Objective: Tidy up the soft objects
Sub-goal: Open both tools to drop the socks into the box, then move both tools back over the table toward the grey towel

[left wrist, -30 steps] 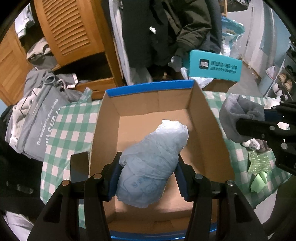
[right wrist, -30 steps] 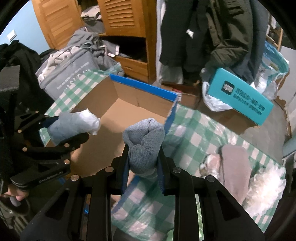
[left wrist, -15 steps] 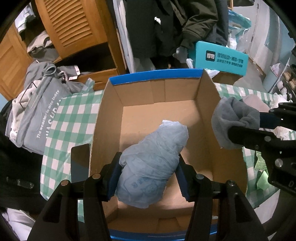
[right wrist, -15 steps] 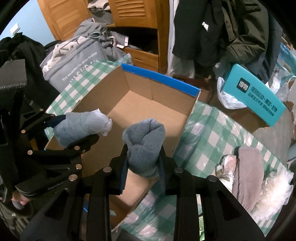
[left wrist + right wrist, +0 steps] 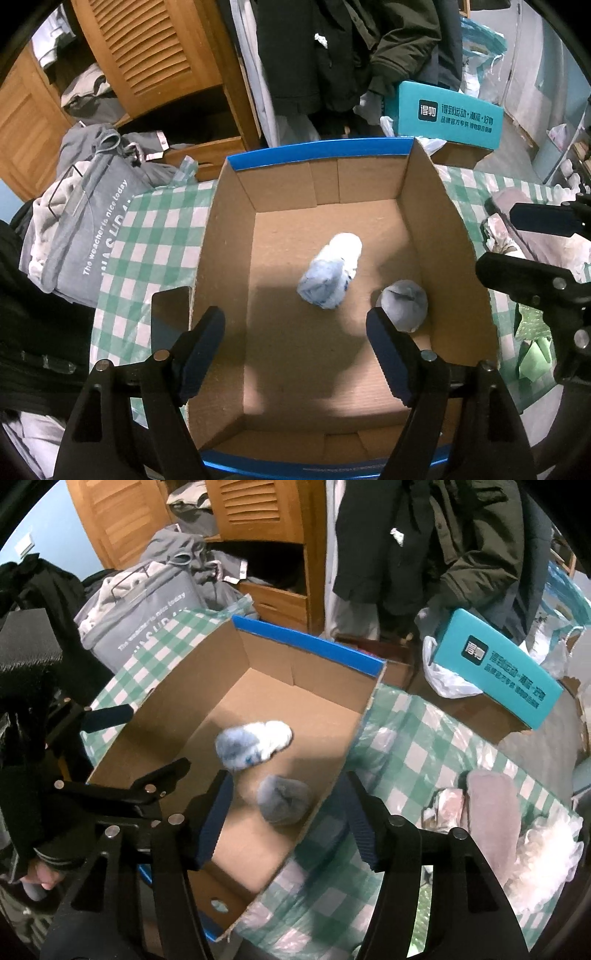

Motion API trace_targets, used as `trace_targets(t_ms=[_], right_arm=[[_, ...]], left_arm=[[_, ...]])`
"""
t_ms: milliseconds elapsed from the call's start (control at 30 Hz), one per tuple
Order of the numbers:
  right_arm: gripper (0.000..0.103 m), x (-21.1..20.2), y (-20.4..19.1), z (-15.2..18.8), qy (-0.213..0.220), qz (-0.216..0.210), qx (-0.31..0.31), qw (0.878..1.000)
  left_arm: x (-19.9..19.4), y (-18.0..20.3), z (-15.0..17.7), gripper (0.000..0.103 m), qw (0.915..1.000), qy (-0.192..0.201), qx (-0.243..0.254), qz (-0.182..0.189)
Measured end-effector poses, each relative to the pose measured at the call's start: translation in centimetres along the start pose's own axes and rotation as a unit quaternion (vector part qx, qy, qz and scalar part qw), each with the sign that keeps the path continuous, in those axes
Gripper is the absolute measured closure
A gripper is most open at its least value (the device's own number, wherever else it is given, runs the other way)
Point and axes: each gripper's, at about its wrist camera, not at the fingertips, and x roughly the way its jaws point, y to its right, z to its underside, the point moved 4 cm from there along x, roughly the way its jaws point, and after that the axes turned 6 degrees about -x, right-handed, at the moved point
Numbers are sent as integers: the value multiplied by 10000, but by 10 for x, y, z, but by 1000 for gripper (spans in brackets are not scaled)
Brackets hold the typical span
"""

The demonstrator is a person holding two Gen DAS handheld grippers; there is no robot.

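**Both jaws empty over box**

Left gripper and right gripper are being held with jaws apart. Pale blue bundle and grey sock ball are lying in the cardboard box, ahead of both jaws. Remaining soft items are lying right of the right jaws, nearer that hand.

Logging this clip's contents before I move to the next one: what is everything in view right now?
cardboard box: one, brown with blue rim, on the tablecloth, open.
pale blue bundle: one, light blue and white, on the box floor, centre.
grey sock ball: one, grey, on the box floor by the right wall.
tablecloth: one, green and white check, under the box.
teal box: one, teal, behind the table.
grey bag: one, grey with white lettering, left of the table.
wardrobe: one, wooden, in the background.
dark coats: several, hanging behind.
left gripper: open, above the box.
right gripper: open, above the box's right wall.
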Motion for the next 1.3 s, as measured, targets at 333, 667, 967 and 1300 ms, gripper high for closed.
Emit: trace_targets(t_ms=[333, 667, 967, 1300], right_arm=[[35, -6, 20, 13, -37, 191, 223, 9996], [32, -23, 50, 30, 33, 391, 477, 9981], [30, -40, 77, 46, 90, 615, 664, 9959], [29, -50, 105, 70, 48, 788, 904, 9928]], left_arm=[[-5, 19, -3, 23, 9998, 20, 117, 135], [-11, 44, -7, 23, 9991, 75, 308, 280], [-18, 67, -11, 23, 9982, 158, 453, 364], [-20, 95, -13, 22, 9968, 138, 632, 474]])
